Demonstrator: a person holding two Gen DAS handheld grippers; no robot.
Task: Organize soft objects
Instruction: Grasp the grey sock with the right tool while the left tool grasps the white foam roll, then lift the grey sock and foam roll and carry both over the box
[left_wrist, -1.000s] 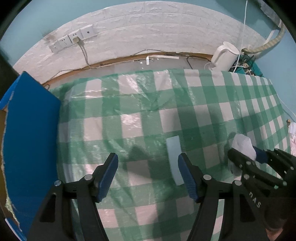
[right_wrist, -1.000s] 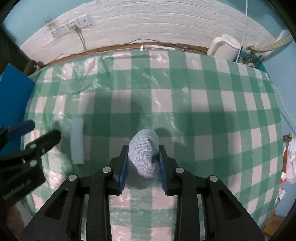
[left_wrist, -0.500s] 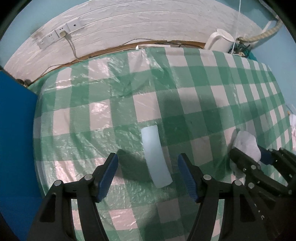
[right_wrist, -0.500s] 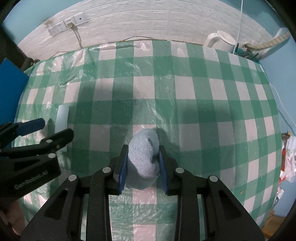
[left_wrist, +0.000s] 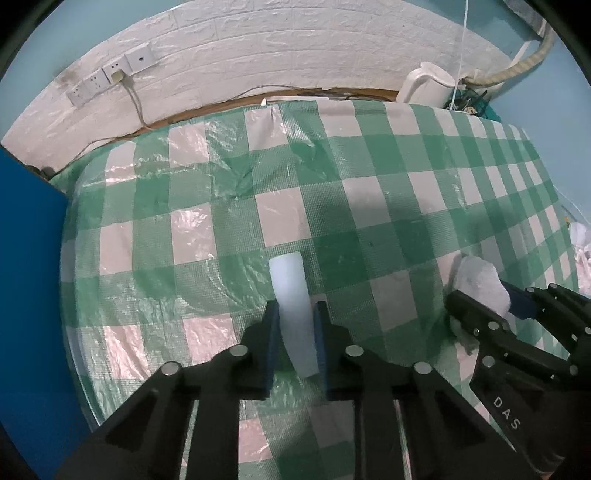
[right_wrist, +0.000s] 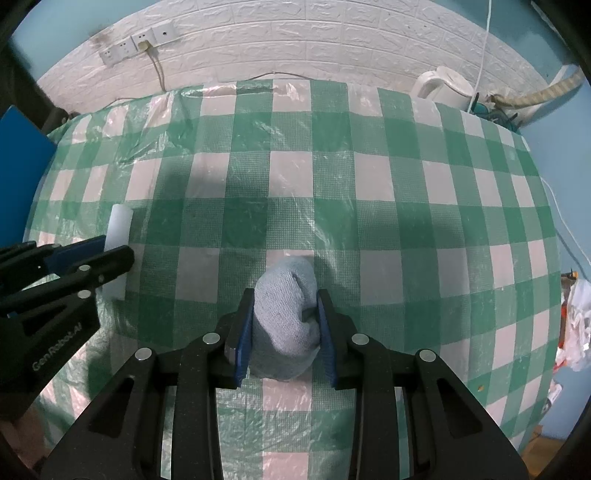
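Observation:
A pale blue-white foam strip (left_wrist: 291, 299) lies lengthwise on the green-and-white checked tablecloth (left_wrist: 369, 206). My left gripper (left_wrist: 295, 314) is shut on its near half, blue pads pressing both long sides. The strip also shows in the right wrist view (right_wrist: 119, 229), with the left gripper (right_wrist: 110, 253) on it. My right gripper (right_wrist: 285, 302) is shut on a rolled light-blue knitted cloth (right_wrist: 286, 317), held just over the table. The cloth (left_wrist: 480, 280) and right gripper (left_wrist: 480, 301) show at the right of the left wrist view.
A blue board (left_wrist: 33, 295) stands along the table's left side. A white kettle (left_wrist: 424, 83) and tangled cables sit at the back right corner. Wall sockets (left_wrist: 110, 77) with a plugged lead are on the white brick wall. Crumpled plastic (right_wrist: 576, 325) lies off the right edge.
My left gripper moved forward over the foam strip and closed on it; it was open half a second ago. My right gripper kept hold of the cloth and barely moved.

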